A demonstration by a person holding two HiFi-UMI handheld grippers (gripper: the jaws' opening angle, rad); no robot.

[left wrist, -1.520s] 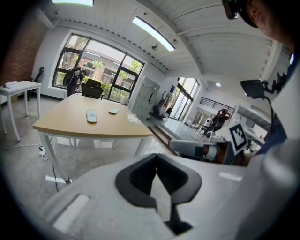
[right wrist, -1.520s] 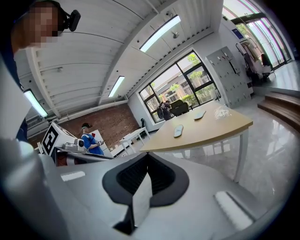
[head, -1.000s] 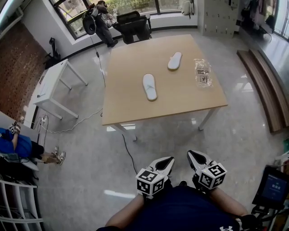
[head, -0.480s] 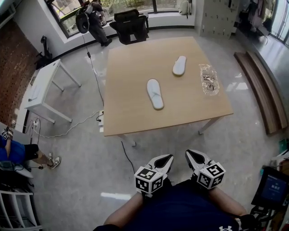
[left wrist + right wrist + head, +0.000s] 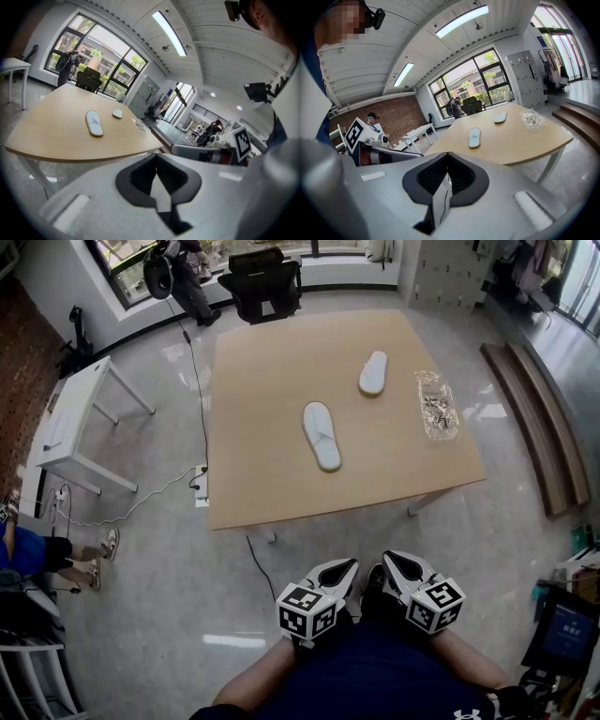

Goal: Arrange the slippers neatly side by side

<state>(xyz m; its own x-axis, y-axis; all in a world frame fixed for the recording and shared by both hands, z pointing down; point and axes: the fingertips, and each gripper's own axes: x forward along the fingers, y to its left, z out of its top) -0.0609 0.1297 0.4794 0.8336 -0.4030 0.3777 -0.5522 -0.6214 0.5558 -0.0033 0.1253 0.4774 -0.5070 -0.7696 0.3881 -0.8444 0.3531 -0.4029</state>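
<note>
Close to the person's body, the left tongs (image 5: 348,566) and the right tongs (image 5: 390,560) sit side by side over the grey floor (image 5: 169,587), both pointing toward the table. Each pair is fully closed, tips together, with nothing between them. Farther out, the pale wooden tabletop (image 5: 253,474) carries two white slippers. The near slipper (image 5: 322,435) lies around the middle. The far slipper (image 5: 373,372) lies beyond it to the right, well apart and slanted the opposite way. A crumpled clear plastic wrapper (image 5: 438,405) rests near the right edge. Past the tabletop stands a black chair (image 5: 262,282), with a person (image 5: 187,273) beside it by the window.
</note>
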